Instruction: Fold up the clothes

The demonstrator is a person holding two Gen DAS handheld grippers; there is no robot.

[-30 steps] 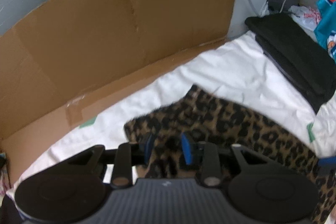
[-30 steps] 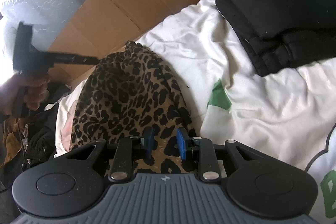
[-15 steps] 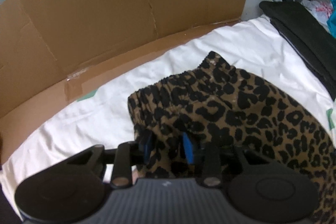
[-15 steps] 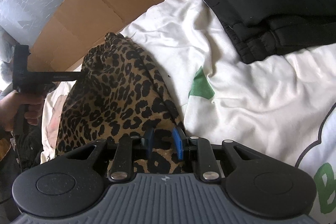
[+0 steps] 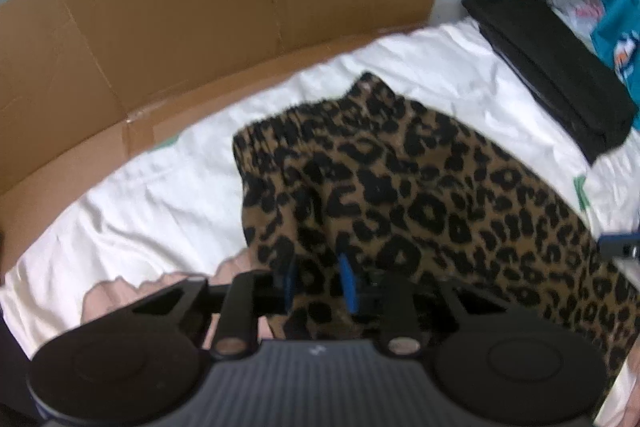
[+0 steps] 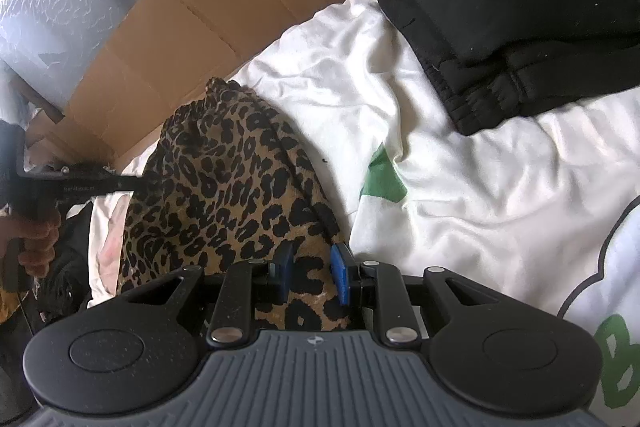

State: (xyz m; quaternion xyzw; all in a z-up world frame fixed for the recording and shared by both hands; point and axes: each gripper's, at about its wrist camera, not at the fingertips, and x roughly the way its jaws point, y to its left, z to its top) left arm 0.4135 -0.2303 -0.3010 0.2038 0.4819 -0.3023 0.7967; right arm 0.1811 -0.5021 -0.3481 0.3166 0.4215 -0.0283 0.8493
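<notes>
On rumpled white sheet (image 6: 460, 167) | soft leopard-print garment (image 5: 420, 195) | left gripper (image 5: 318, 285) fingers closing on it | right gripper (image 6: 312, 273) fingers pinch hem

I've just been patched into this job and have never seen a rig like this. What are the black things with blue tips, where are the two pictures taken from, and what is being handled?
There is no robot arm. A person holds a pair of tongs in each hand, and a camera on each looks forward along its two blue-padded fingers.

In the left wrist view, the left tongs are closing, with a fold of the leopard-print garment between the pads. In the right wrist view, the right tongs have another edge of the same garment between their pads and appear to grip it. The hand holding the left tongs shows at that picture's left edge.

The garment lies on a white sheet. Folded black clothes sit farther back, and brown cardboard stands behind.
</notes>
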